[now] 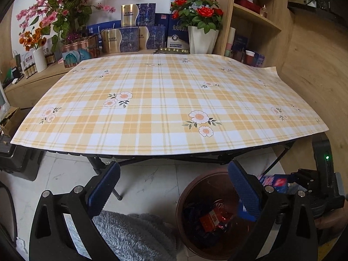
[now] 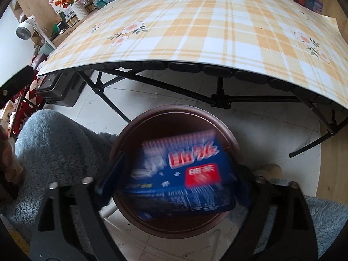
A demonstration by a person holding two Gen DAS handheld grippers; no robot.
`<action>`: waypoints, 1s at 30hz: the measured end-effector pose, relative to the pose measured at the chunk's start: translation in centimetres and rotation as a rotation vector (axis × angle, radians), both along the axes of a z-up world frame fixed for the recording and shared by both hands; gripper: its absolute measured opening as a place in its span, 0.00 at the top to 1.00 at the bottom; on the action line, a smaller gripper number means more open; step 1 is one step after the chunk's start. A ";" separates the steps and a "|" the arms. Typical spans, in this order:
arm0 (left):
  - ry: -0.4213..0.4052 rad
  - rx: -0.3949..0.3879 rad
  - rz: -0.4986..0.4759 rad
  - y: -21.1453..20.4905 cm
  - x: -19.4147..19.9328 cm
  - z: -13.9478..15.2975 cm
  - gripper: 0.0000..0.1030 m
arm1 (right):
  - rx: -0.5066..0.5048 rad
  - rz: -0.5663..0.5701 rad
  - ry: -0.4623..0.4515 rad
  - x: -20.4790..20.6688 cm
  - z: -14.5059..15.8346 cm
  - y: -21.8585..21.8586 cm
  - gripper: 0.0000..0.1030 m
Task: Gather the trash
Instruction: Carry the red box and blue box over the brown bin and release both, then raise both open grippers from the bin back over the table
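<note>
My right gripper (image 2: 174,187) stands spread wide over the brown bin (image 2: 152,117), a blurred blue packet (image 2: 182,174) between its fingers; whether they press it I cannot tell. Beside the bin, my left gripper (image 1: 174,184) gapes empty. Beyond the bin stands the checked table (image 1: 174,100).

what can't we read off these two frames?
- Blue packet, right wrist view: motion-blurred; whether the fingers still touch it is unclear.
- Bin contents, left wrist view: partly hidden by the left gripper.
- Right gripper fingertips: covered by the packet.
</note>
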State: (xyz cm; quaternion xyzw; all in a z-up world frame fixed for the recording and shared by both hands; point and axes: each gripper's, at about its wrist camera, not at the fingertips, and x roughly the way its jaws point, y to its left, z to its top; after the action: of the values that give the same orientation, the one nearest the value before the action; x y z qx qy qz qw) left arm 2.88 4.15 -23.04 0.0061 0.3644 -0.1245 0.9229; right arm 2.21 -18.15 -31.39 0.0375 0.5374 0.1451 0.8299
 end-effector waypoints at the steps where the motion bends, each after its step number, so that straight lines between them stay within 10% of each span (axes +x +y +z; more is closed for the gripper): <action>1: 0.000 0.005 -0.001 -0.1 0.0 -0.1 0.06 | 0.003 -0.001 -0.007 0.1 0.2 0.0 0.08; 17: 0.001 0.065 0.069 -0.3 0.2 0.0 0.06 | 0.015 -0.094 -0.165 0.4 5.4 -2.8 0.06; 30: -0.198 0.029 0.152 -0.1 1.9 11.6 0.06 | -0.040 -0.137 -0.501 1.8 22.2 -6.3 0.06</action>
State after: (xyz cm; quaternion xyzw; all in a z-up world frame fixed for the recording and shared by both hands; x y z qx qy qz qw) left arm 4.74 4.01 -11.46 0.0040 0.2727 -0.0475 0.9609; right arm 4.01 -24.50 -9.19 0.0202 0.3143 0.0825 0.9455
